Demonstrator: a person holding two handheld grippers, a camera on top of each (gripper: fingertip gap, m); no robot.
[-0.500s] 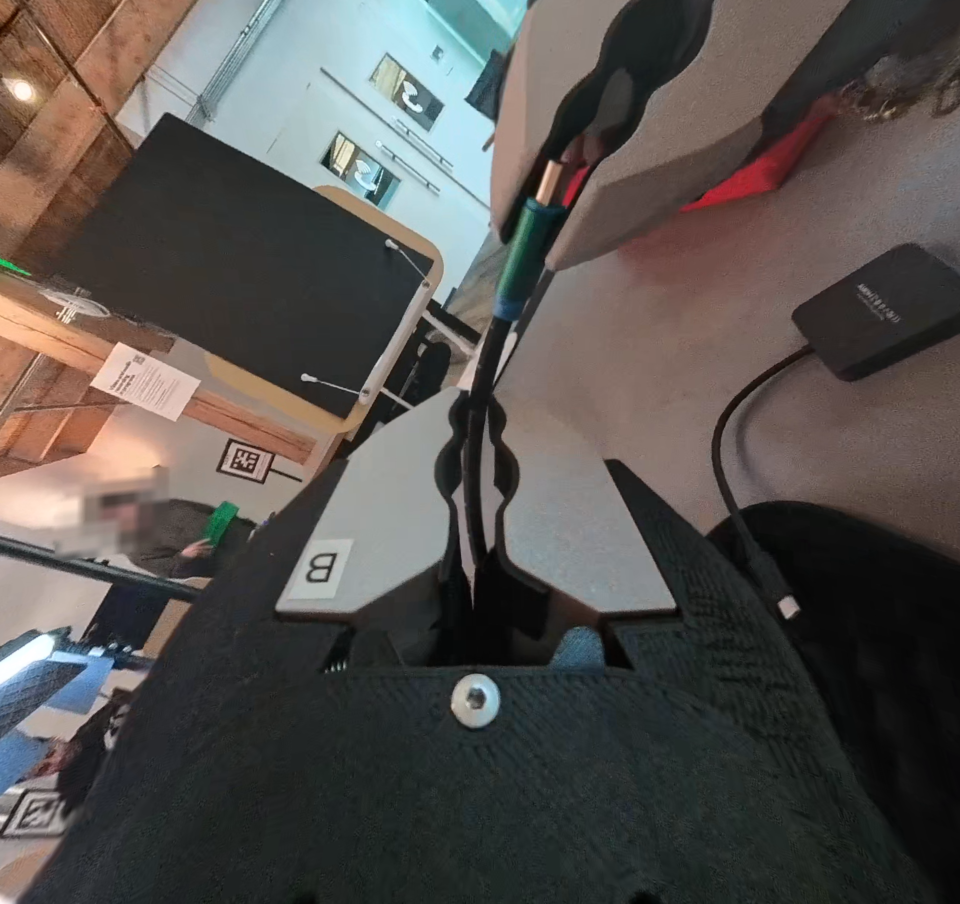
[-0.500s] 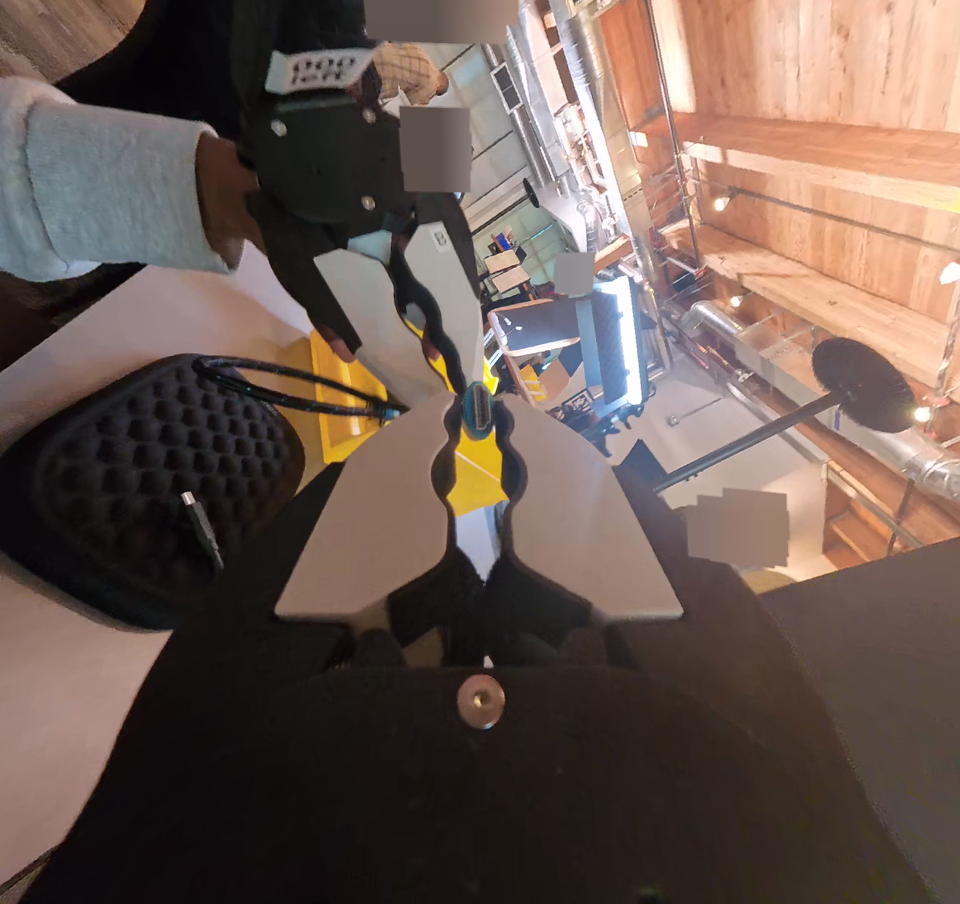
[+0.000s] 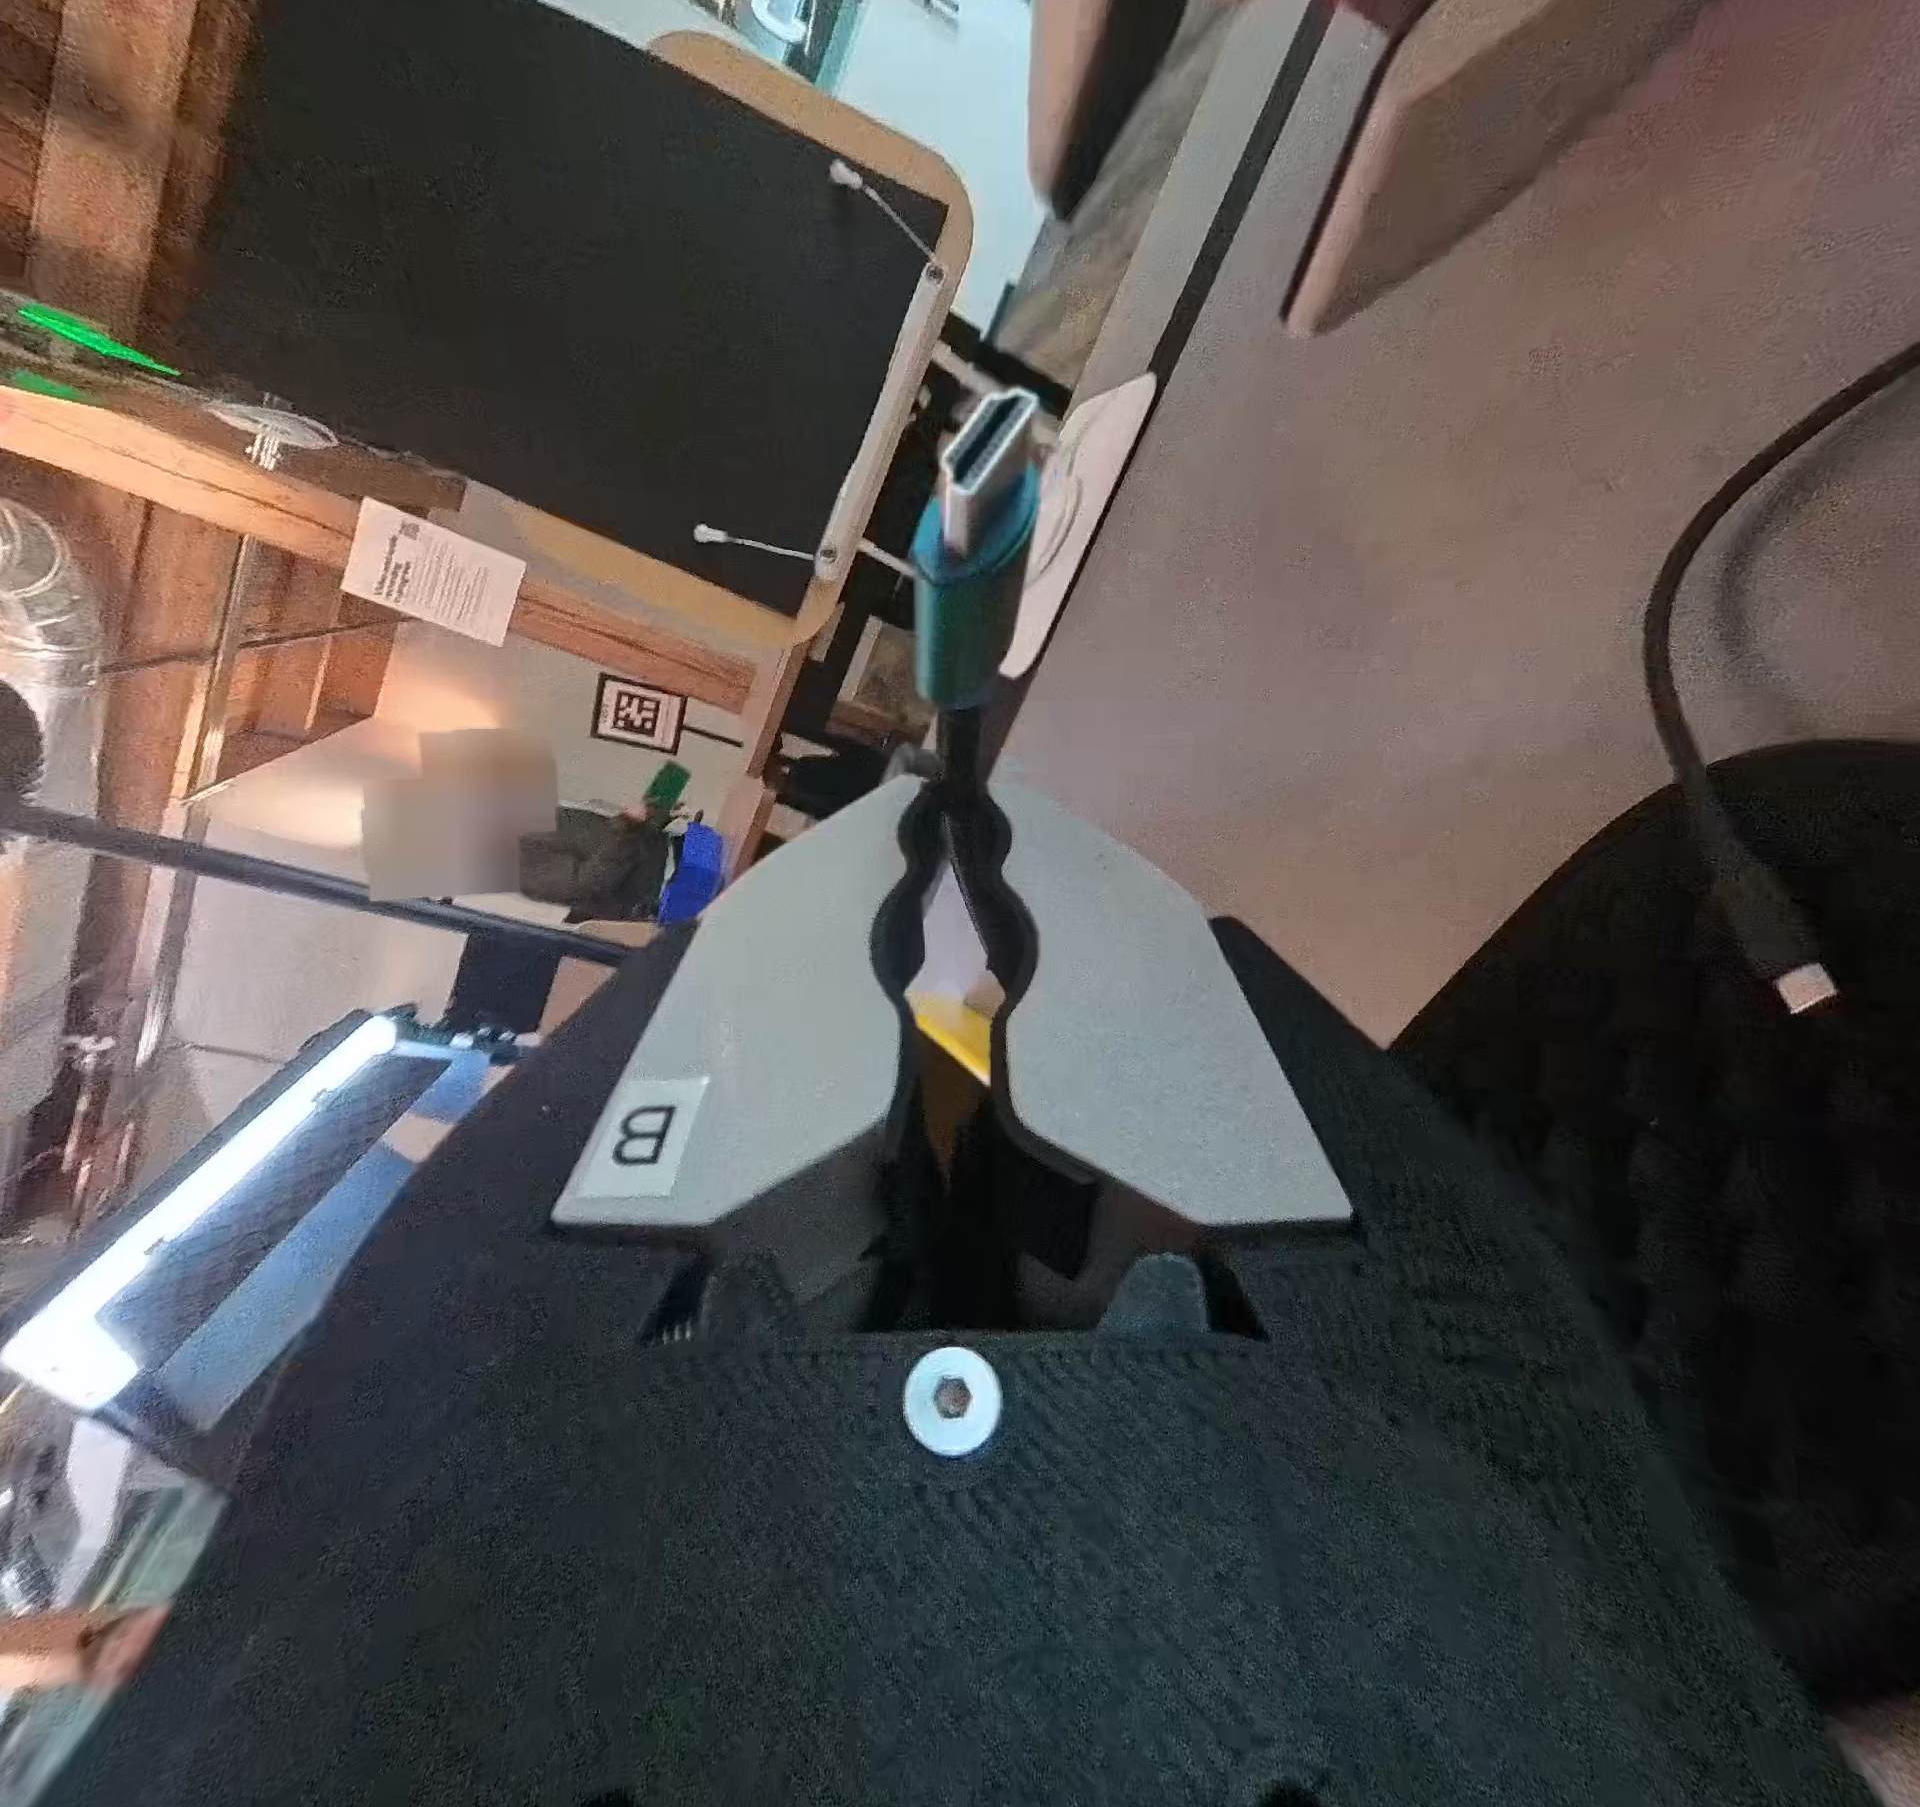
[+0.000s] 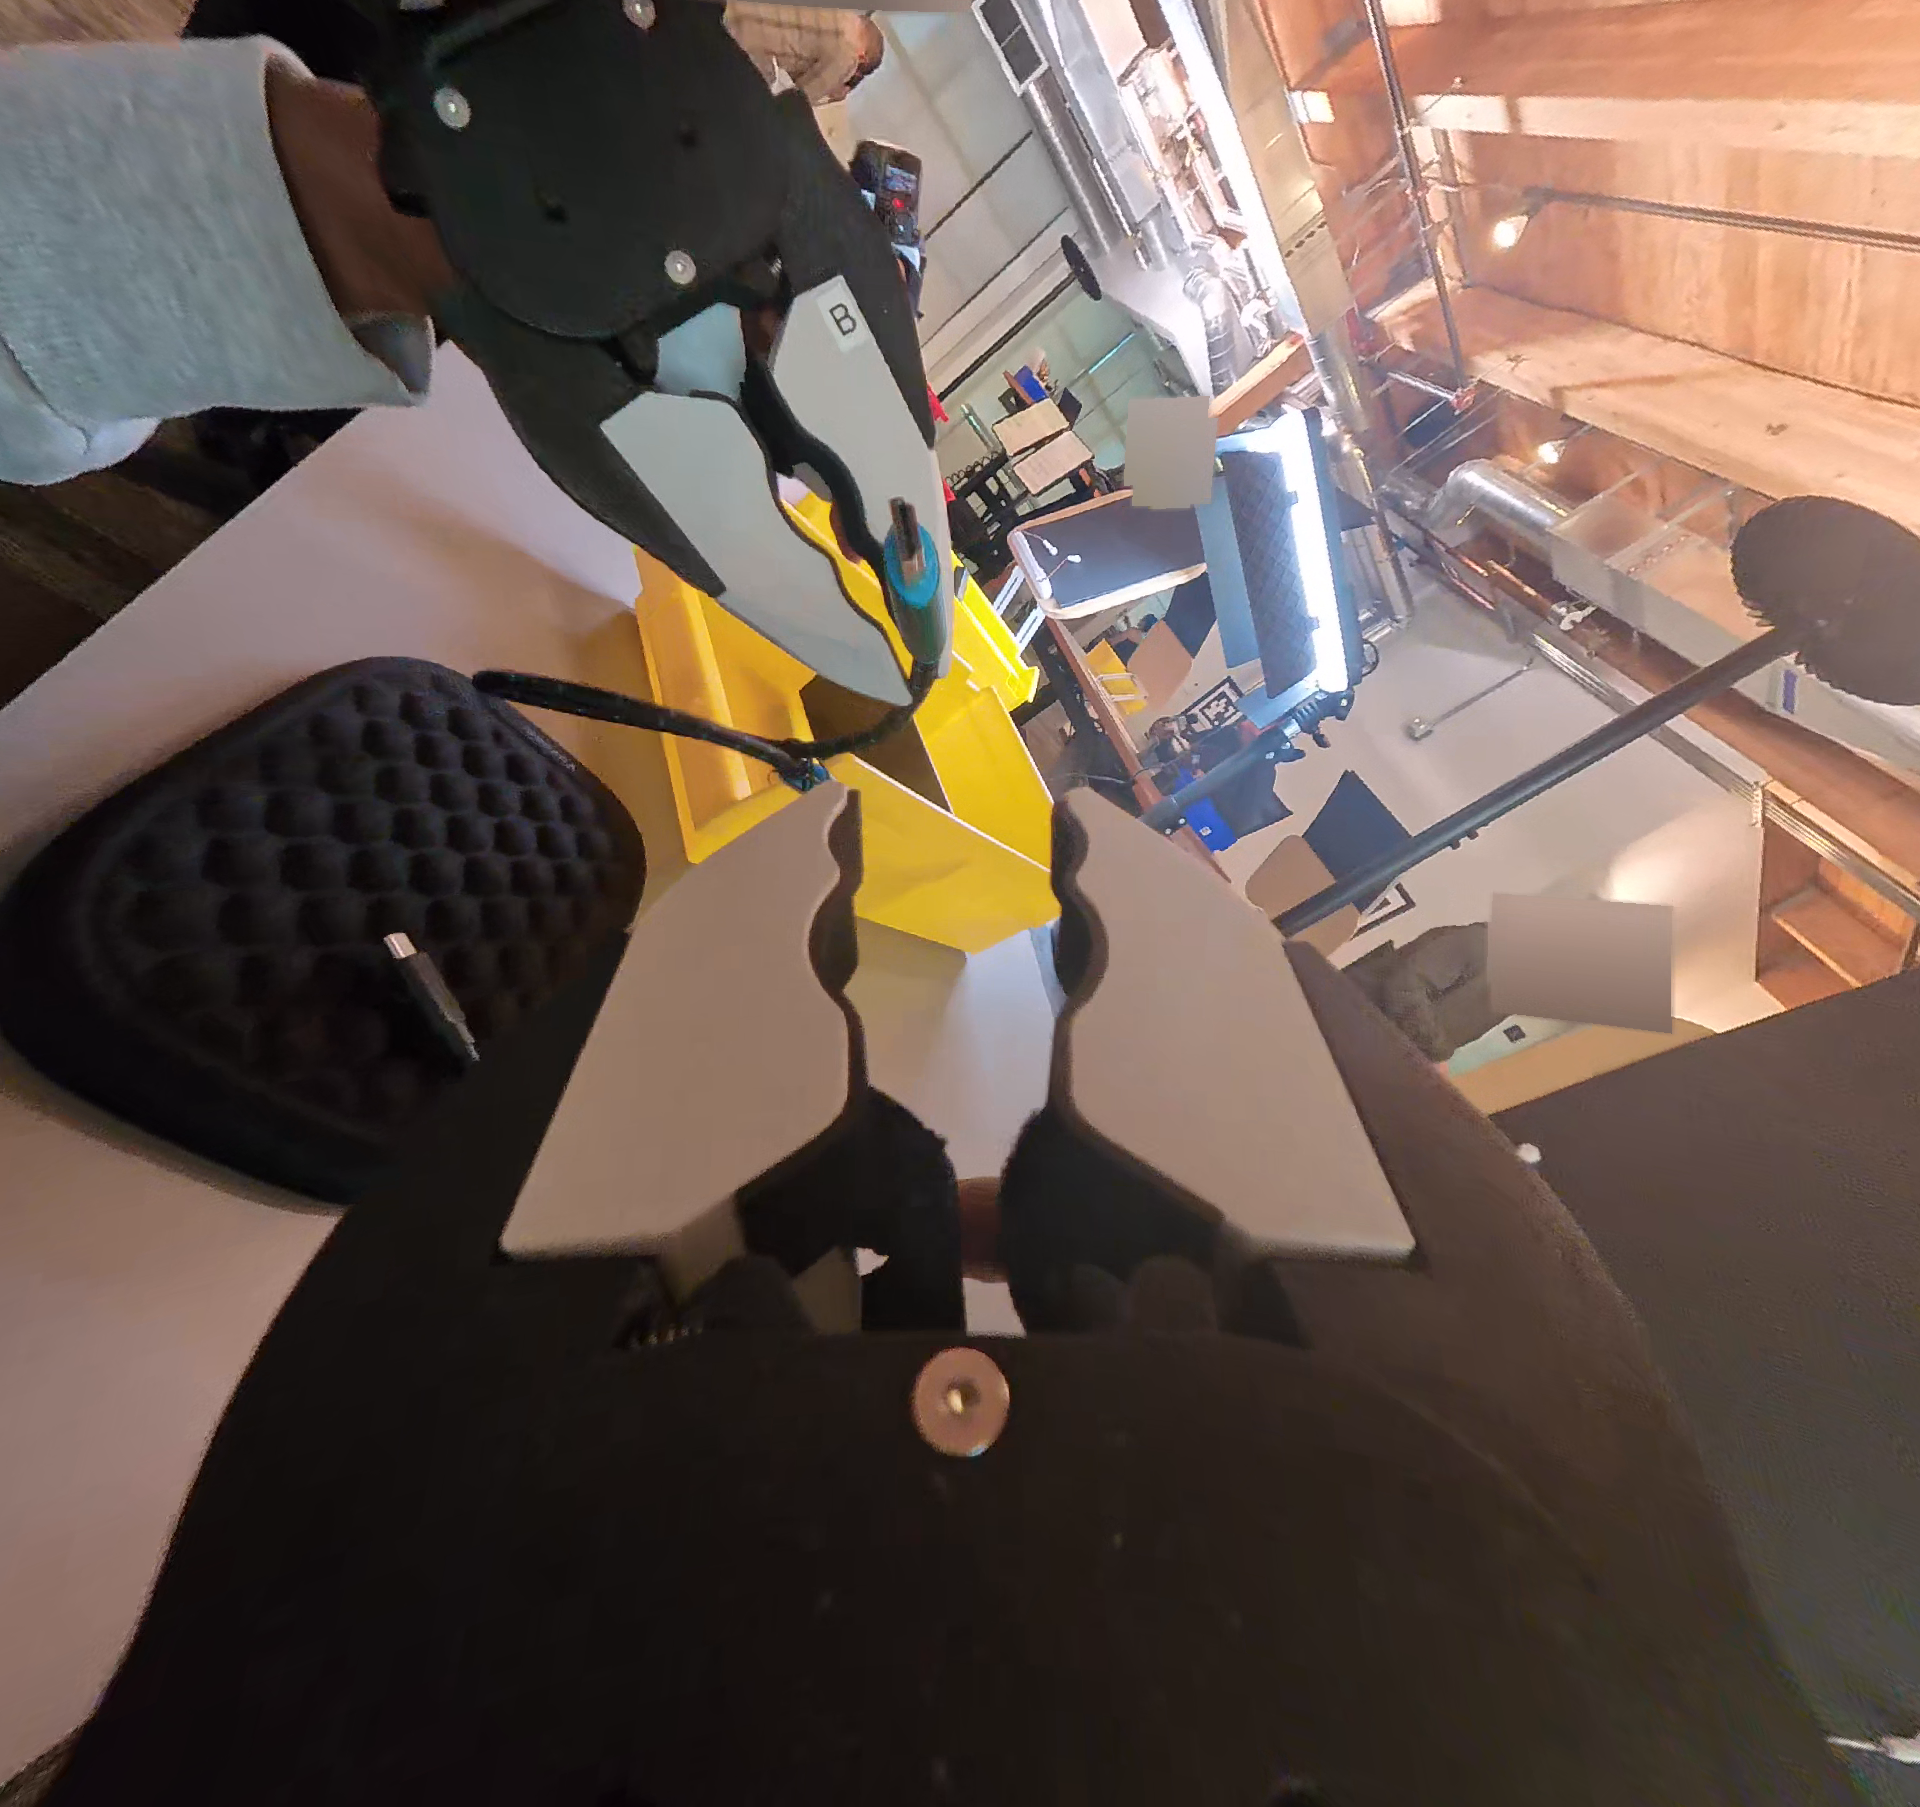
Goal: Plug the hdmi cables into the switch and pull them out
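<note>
Left gripper [image 3: 951, 822]: its grey fingers pinch the black cord of the HDMI cable with a teal plug [image 3: 971, 583] just below the plug, which stands beyond the fingertips, its metal end pointing away.
Left wrist view only: the open metal mouth of the plug; a thin black cable with a small silver tip [image 3: 1803, 986] lying on the black padded case [image 3: 1714, 1186] at right; the pale grey table [image 3: 1455, 562].
Right gripper [image 4: 954, 807]: its grey fingers are spread apart with nothing between them.
Right wrist view only: the left gripper [image 4: 920, 682] from outside, held by a hand in a pale sleeve [image 4: 156, 261]; the teal plug [image 4: 916, 585] lying along its fingers; the cord looping down to the dimpled case [image 4: 312, 884]; yellow plastic bins [image 4: 904, 812] on the far table.
Switch: not seen in either view.
</note>
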